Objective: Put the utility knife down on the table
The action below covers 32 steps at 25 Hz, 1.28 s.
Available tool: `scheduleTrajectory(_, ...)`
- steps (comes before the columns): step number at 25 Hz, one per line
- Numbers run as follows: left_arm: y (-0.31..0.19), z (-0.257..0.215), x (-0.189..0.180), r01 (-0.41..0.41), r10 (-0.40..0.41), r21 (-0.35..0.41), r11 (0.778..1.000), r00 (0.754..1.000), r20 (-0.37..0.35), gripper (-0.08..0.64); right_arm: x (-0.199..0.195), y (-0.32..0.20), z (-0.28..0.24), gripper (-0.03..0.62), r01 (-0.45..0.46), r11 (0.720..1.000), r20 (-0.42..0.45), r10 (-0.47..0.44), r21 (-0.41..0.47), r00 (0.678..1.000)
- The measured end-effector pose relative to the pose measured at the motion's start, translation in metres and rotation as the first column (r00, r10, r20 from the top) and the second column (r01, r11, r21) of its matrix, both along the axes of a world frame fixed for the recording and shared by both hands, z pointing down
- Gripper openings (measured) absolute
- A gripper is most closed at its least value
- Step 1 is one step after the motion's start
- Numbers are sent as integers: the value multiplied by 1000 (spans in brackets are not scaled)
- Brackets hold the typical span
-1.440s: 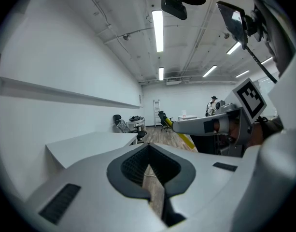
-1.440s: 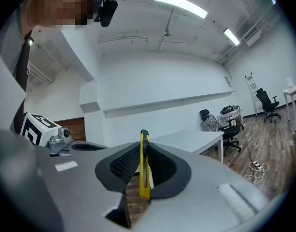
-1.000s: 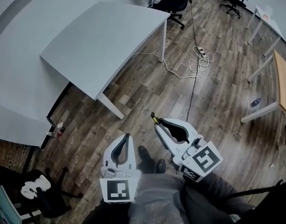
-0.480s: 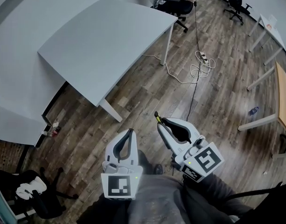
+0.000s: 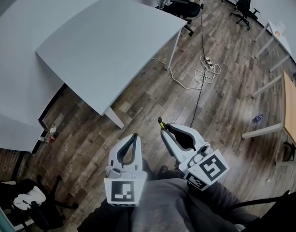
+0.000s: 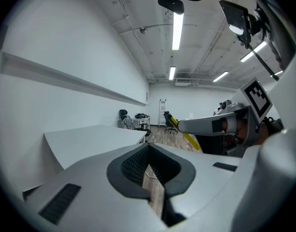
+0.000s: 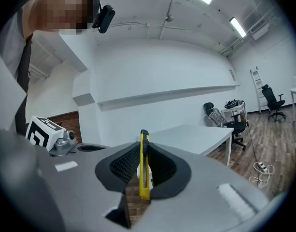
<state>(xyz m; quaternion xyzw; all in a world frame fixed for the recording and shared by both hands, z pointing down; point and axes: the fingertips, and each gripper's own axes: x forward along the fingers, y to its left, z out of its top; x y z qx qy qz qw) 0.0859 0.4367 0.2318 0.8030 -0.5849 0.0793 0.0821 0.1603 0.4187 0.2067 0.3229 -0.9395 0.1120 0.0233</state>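
A yellow utility knife point(image 7: 144, 166) with a black tip stands clamped between the jaws of my right gripper point(image 7: 144, 170); in the head view its tip point(image 5: 160, 124) pokes out past that gripper point(image 5: 163, 129). My left gripper point(image 5: 134, 138) hangs beside it on the left, shut with nothing held; in the left gripper view point(image 6: 148, 170) its pads meet. The grey table point(image 5: 104, 42) lies ahead and to the left, some way off from both grippers. In the left gripper view the knife point(image 6: 189, 140) shows under the right gripper's white arm.
Wood-plank floor lies below me. A white cable and power strip point(image 5: 208, 62) trail on the floor to the right of the table. Black office chairs point(image 5: 184, 4) stand beyond the table. More tables point(image 5: 288, 105) line the right side. A dark chair point(image 5: 27, 202) is at lower left.
The table has slid slightly closer and downward in the head view as I move toward it. Both grippers keep their places, the knife still clamped.
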Motion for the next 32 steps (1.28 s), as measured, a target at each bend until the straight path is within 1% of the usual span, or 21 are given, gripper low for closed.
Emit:
scheduleTrajectory(6, -13, 0, -3, -11, 11, 3, 1000, 999, -31, 3, -2, -11, -3, 52, -20, 1000, -24, 20, 12, 1000)
scheduleTrajectory(10, -24, -4, -6, -21, 22, 21, 1000, 999, -25, 3, -5, -21, -7, 52, -27, 999, -27, 28, 24, 999)
scheduleTrajectory(17, -51, -1, -4, -15, 15, 2, 1000, 1000, -10, 2, -3, -50, -2, 52, -26, 1000, -8, 26, 5, 1000)
scheduleTrajectory(23, -72, 12, 21, -29, 30, -42, 999, 999, 11, 3, 19, -72, 9, 52, -28, 999, 16, 28, -18, 999)
scheduleTrajectory(28, -95, 11, 43, -29, 31, -48, 998, 999, 30, 3, 44, -94, 11, 52, -35, 999, 34, 36, -26, 999)
scheduleTrajectory(32, -110, 12, 68, -39, 42, -57, 998, 998, 50, 3, 66, -111, 11, 52, -33, 999, 47, 34, -31, 998)
